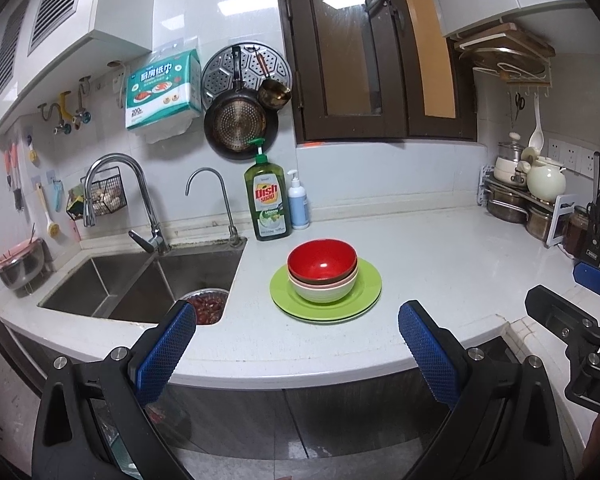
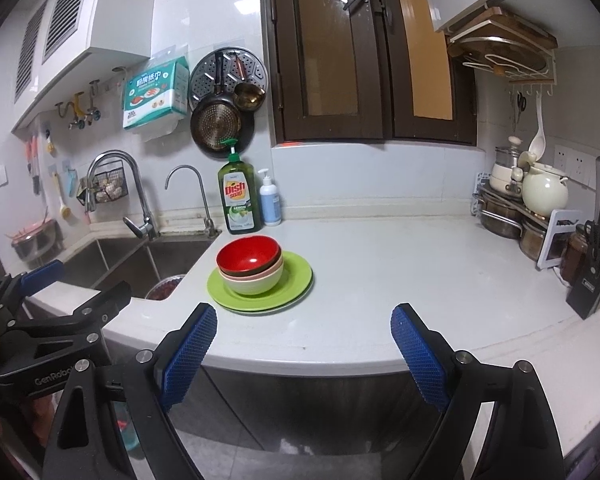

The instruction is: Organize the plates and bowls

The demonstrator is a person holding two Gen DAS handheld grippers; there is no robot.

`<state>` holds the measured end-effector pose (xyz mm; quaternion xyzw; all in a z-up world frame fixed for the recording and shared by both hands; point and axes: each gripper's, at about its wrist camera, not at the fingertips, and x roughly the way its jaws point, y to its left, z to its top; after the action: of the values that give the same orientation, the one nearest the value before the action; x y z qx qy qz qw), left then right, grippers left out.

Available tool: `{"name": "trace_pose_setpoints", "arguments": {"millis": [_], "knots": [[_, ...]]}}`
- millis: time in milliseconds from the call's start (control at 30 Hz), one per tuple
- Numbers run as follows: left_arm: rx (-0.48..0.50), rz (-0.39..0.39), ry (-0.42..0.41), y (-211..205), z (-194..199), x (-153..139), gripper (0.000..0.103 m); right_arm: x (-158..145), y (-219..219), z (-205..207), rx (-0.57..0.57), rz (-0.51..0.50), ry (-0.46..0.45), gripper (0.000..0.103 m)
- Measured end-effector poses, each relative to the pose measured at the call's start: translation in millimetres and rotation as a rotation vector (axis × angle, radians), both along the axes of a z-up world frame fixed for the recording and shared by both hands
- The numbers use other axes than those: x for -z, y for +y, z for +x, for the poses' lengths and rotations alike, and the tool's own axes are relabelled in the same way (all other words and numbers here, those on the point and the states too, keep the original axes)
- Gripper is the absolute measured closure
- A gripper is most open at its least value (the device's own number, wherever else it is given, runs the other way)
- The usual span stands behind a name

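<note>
Nesting red bowl (image 1: 322,261), green plates (image 1: 364,294) beneath

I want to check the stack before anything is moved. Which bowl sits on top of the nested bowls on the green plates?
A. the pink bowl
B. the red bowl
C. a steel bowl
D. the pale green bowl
B: the red bowl is uppermost, nested in the pink bowl, which sits in the pale green bowl on the green plates.

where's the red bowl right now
The red bowl tops the nested bowls on the green plates, center in both views, on the counter right of the sink, before the dish soap.
</note>
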<state>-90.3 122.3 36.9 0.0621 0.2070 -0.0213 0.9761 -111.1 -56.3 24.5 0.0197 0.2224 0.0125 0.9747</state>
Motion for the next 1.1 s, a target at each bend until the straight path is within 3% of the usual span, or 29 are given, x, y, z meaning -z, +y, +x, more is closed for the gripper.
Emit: {"name": "trace_pose_setpoints", "arguments": {"millis": [1100], "knots": [[0.011,-0.001,-0.033,-15,-1,-11,0.000,-9,-11,-3,0.020,0.011,-0.022,0.013]]}}
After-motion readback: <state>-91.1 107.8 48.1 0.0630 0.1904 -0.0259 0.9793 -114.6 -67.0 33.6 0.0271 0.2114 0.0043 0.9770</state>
